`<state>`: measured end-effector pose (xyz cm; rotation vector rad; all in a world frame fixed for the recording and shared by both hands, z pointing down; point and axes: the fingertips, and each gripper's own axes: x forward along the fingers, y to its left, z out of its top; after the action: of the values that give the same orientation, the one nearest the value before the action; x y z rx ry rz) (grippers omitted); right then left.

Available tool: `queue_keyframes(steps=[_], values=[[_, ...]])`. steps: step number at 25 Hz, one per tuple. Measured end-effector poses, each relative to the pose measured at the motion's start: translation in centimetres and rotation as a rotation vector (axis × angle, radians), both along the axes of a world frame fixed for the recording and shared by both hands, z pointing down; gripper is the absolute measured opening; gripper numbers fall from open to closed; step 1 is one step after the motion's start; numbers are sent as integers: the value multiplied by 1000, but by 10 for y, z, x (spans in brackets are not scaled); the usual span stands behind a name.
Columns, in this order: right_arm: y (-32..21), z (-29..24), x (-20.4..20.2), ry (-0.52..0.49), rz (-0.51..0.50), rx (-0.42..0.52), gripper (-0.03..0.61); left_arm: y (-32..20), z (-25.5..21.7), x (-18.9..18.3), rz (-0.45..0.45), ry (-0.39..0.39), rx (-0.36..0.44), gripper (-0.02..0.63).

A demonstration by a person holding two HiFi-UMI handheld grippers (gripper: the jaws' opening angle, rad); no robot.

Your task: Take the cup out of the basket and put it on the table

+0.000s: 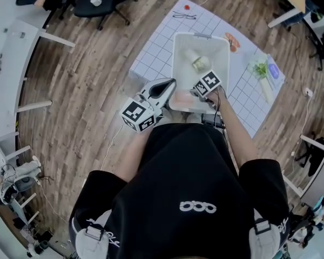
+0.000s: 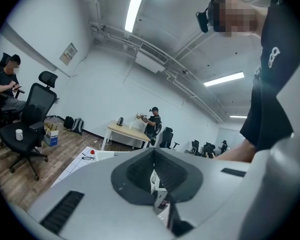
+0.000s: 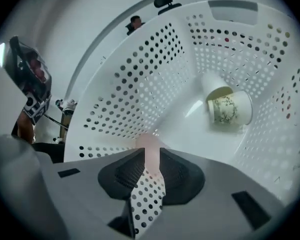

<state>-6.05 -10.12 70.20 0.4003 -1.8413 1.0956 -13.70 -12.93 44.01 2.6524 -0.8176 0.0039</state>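
Note:
A white perforated basket [image 1: 175, 58] stands on a gridded mat. A paper cup [image 1: 198, 62] with a leafy print lies on its side near the basket's far end, and in the right gripper view the cup [image 3: 227, 108] is ahead and to the right, mouth toward me. My right gripper [image 1: 197, 91] is low inside the near end; its jaws stand narrowly apart, with the basket's wall [image 3: 140, 84] showing through the gap and a blurred pink thing [image 3: 151, 151] at their tips. My left gripper [image 1: 170, 83] hovers shut and empty at the basket's near left corner.
The gridded mat [image 1: 156, 47] also carries a green vegetable item [image 1: 259, 69], an orange thing [image 1: 232, 41] and a small red thing [image 1: 187, 7]. Office chairs [image 1: 102, 1] and white desks [image 1: 21, 53] stand around on the wooden floor. People sit and stand in the background.

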Motion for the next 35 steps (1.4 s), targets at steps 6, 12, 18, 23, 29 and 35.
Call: queue_keyframes(steps=[6, 12, 18, 23, 29, 35], values=[[11, 25, 5, 82, -5, -98, 123, 2, 7, -2, 14, -7, -9, 9], [22, 47, 7, 94, 40, -183, 135, 1, 9, -4, 39, -15, -10, 9], [25, 54, -2, 2, 95, -264, 137, -1, 10, -6, 59, -28, -10, 9], [24, 56, -13, -83, 119, -307, 137, -2, 13, -10, 57, -41, -14, 8], [19, 47, -18, -164, 107, -284, 88, 0, 14, -13, 44, -48, -22, 8], [15, 29, -30, -233, 58, -226, 36, 3, 17, -16, 36, -53, -25, 8]])
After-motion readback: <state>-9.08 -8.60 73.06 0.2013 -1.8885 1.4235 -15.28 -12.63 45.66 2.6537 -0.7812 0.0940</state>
